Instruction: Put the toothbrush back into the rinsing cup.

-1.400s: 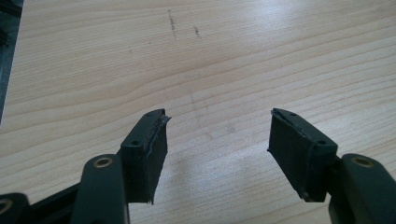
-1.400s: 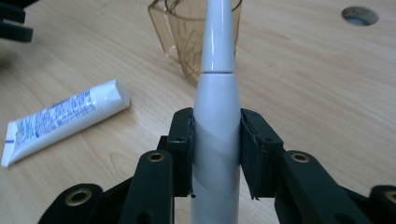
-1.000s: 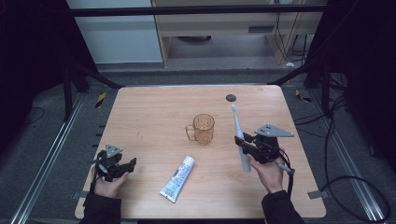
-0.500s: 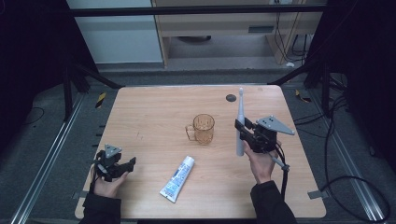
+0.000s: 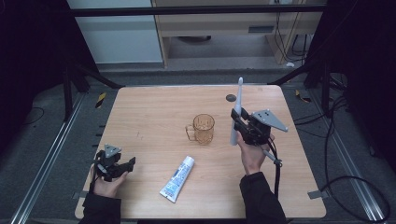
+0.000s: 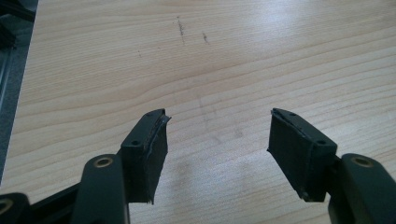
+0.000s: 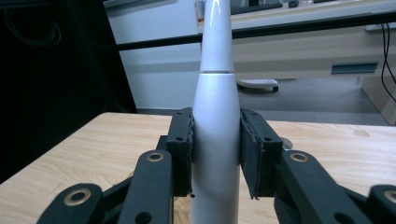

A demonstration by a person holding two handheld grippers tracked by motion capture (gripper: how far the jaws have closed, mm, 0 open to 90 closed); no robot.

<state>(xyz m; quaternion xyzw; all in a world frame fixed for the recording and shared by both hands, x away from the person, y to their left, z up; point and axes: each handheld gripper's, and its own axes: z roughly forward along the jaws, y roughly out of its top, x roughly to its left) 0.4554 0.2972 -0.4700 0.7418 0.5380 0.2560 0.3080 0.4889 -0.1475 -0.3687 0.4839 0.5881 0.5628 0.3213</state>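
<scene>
**Toothbrush lifted upright, cup still waiting**

Since a second ago the right gripper (image 5: 239, 122) has swung the white electric toothbrush (image 5: 236, 112) from a slant low over the table to nearly upright, and has carried it a little farther from the person, toward the far right part of the table (image 5: 149, 112). The left gripper (image 5: 122, 164) has kept its place at the near left corner.

The right jaws are clamped on the thick lower body of the toothbrush (image 7: 215, 135); the right gripper view shows both pads pressed against its sides, the narrow neck rising above them. The left jaws stand wide apart with bare wood between them, as the left gripper view shows.

So the pick-up looks done: the toothbrush is off the table and held in the air just right of the amber cup (image 5: 203, 129), not yet over it. The cup looks empty and stands near the middle of the table. What seems left is to bring the toothbrush over the cup's mouth and stand it inside. The tube of toothpaste (image 5: 177, 178) lies flat near the front edge, untouched, between the two hands.
</scene>
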